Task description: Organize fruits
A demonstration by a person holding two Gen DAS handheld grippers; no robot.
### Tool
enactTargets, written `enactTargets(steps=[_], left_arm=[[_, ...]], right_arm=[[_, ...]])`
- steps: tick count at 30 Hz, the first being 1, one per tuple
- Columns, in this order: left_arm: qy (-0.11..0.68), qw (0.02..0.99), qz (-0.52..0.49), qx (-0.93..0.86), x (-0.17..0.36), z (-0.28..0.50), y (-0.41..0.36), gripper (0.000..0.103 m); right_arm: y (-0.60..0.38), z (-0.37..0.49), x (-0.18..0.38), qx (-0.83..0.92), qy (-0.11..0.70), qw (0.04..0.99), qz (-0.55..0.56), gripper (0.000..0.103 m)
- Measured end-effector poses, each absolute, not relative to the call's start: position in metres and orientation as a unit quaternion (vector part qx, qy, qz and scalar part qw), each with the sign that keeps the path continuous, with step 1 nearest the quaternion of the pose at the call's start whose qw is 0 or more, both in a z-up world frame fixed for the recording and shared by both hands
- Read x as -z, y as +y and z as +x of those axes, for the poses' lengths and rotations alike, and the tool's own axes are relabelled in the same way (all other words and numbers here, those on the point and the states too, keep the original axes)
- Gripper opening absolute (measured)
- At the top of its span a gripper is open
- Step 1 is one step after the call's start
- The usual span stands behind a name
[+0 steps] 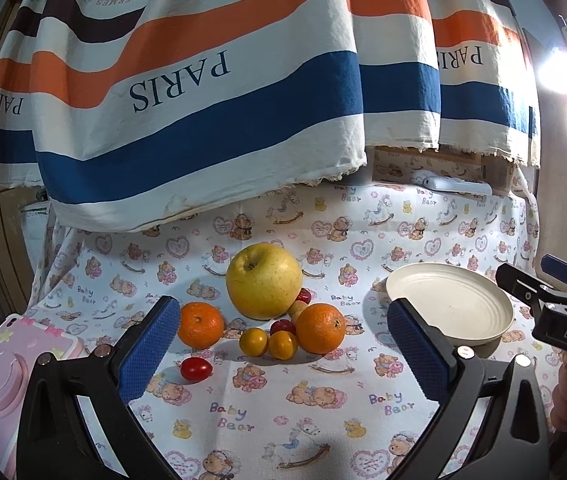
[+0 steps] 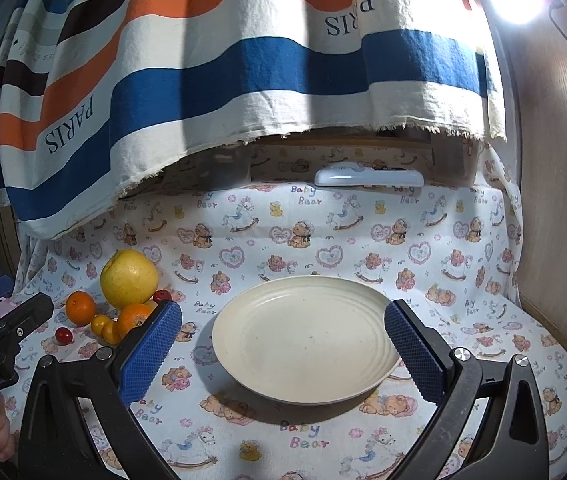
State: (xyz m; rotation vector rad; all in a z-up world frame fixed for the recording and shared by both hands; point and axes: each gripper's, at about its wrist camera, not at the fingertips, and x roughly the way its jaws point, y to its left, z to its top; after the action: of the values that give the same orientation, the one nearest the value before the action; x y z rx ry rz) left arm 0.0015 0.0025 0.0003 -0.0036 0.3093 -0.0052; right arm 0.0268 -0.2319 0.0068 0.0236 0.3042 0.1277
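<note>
Left of the cream plate, bare so far: fruit cluster on the Baby Bear cloth. Big yellow apple at the back, likely heavy, firm, smooth; best gripped across its widest part. 2 oranges firm, dimpled, easier to hold. 2 small yellow tomatoes and 1 red probably soft, slippery; gentle squeeze only. Left gripper spread wide, holding nothing, aimed at the pile; right gripper equally wide over the plate. Legible: "PARIS", "HERMES" on the striped curtain; "DAS" on the right tool.
</note>
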Motion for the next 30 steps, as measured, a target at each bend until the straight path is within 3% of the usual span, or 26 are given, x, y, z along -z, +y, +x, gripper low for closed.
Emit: enactTargets(steps=[30], left_arm=[[0.153, 0.988, -0.004, 0.001, -0.002, 0.001, 0.004, 0.103]], right_arm=[[-0.221, 0.015, -0.007, -0.063, 0.127, 0.99, -0.016, 0.102]])
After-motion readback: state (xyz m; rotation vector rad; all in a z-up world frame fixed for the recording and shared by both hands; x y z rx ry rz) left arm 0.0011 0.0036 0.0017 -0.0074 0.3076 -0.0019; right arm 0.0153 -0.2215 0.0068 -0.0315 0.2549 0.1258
